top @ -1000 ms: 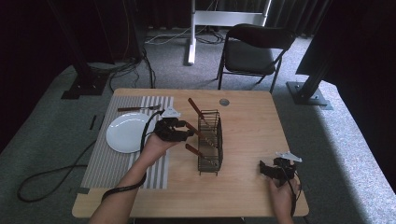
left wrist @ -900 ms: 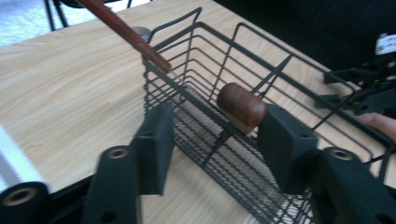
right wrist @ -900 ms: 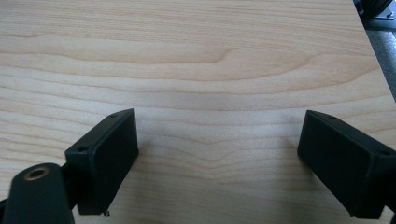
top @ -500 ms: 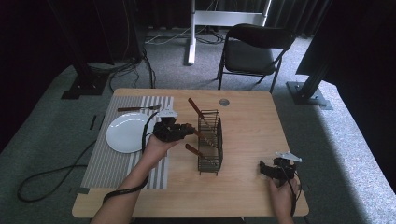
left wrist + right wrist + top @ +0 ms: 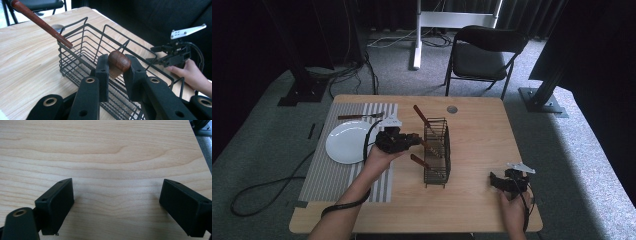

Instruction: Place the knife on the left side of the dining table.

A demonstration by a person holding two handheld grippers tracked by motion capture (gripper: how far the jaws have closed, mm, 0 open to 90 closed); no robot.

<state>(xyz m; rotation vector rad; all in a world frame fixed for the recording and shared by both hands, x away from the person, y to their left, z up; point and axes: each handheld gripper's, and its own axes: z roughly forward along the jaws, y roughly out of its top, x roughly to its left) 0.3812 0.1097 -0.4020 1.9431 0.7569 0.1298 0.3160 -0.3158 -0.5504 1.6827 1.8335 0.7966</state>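
Note:
A black wire basket [image 5: 438, 150] stands mid-table with three wooden-handled utensils poking out of it. My left gripper [image 5: 117, 66] is at the basket's left side, shut on the rounded end of the middle wooden handle [image 5: 119, 60], which leans out over the rim. Another handle [image 5: 40, 21] sticks up at the far end, and a third [image 5: 418, 160] juts out lower down. My right gripper [image 5: 495, 180] rests low over bare wood near the front right corner, and its jaws stand wide apart with nothing between them.
A white plate [image 5: 346, 143] and a fork [image 5: 358, 116] lie on a striped placemat [image 5: 326, 176] left of the basket. A round cable hole [image 5: 452, 109] sits near the table's far edge. A black chair [image 5: 484, 50] stands beyond it.
The left gripper has shifted very slightly to the left with the handle still between its jaws. The right gripper has stayed put.

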